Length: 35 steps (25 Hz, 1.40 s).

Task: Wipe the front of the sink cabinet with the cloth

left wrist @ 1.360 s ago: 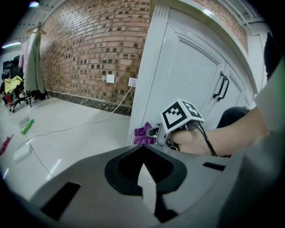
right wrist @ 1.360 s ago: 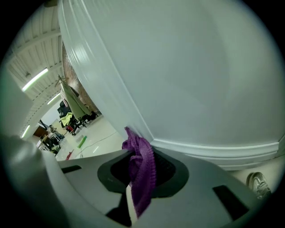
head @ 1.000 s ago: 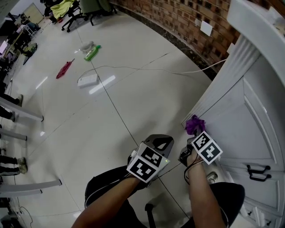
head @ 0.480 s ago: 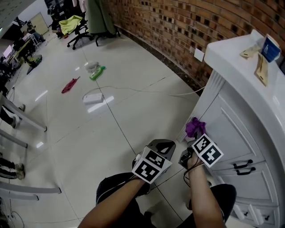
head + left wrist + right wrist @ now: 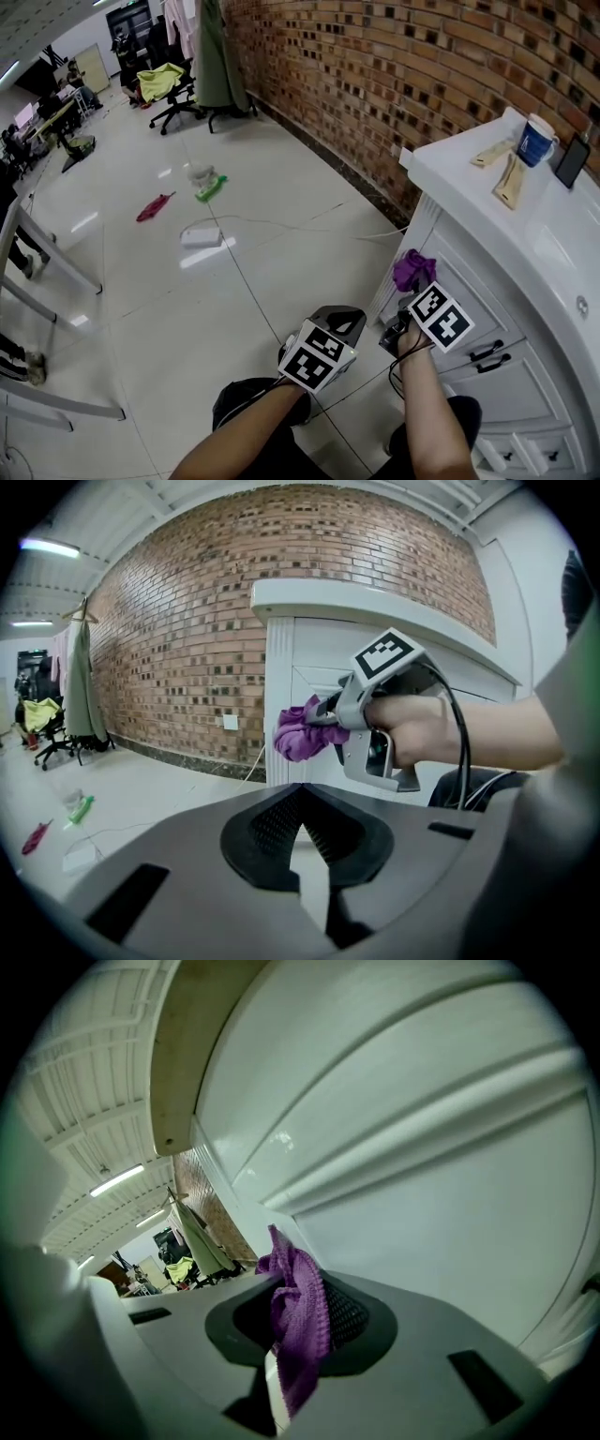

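**Sink cabinet front, with the cloth at its corner post**
White panelled sink cabinet. The right gripper was clamped tight on the purple cloth, whose bunch sat at the fluted post beside the door panel. The left gripper stood apart, jaws together on nothing. The cloth was judged light, soft and limp, best pinched at a gathered fold.

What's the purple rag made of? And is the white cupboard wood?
The cloth looks like soft knitted fabric: ribbed, matte, floppy folds. The cabinet front is smooth, glossy white with shiny highlights; probably painted wood or board, but paint hides what's underneath.
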Available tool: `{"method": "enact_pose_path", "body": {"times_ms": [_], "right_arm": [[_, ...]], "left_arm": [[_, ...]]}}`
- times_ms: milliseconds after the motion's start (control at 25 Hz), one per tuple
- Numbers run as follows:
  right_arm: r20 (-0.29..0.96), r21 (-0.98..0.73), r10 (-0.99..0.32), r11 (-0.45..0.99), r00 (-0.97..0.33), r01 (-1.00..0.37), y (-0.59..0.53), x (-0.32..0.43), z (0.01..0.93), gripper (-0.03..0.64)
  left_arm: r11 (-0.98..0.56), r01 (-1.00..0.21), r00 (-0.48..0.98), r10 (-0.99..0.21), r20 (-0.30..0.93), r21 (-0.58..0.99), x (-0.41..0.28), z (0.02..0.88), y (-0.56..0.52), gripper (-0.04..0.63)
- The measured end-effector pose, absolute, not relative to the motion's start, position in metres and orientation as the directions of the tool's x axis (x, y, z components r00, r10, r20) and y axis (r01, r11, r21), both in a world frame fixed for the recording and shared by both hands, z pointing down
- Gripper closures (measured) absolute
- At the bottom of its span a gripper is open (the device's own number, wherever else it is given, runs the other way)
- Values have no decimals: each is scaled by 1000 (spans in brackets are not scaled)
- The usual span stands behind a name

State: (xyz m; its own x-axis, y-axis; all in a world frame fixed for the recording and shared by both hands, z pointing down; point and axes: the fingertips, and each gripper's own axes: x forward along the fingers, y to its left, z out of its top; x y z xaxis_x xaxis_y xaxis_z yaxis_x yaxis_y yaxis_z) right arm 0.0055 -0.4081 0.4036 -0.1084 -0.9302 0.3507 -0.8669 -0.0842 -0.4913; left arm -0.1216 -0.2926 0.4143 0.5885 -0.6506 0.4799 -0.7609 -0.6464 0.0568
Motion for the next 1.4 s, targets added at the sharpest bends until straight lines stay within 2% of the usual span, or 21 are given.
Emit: {"method": "enact_pose_path", "body": {"times_ms": [640, 1040, 1400], "right_arm": [[170, -422, -979, 31, -113, -906, -380, 17, 294, 538], [58, -336, -947, 278, -315, -900, -293, 9, 254, 537], [-12, -104, -884, 466, -467, -879, -189, 4, 220, 537]], "left_arm": [[-642, -767, 589, -698, 407, 9, -114, 355, -248, 591], [-645, -764, 616, -725, 308, 8, -94, 307, -190, 591], [-633, -774, 617, -751, 233, 7, -84, 278, -127, 591]]}}
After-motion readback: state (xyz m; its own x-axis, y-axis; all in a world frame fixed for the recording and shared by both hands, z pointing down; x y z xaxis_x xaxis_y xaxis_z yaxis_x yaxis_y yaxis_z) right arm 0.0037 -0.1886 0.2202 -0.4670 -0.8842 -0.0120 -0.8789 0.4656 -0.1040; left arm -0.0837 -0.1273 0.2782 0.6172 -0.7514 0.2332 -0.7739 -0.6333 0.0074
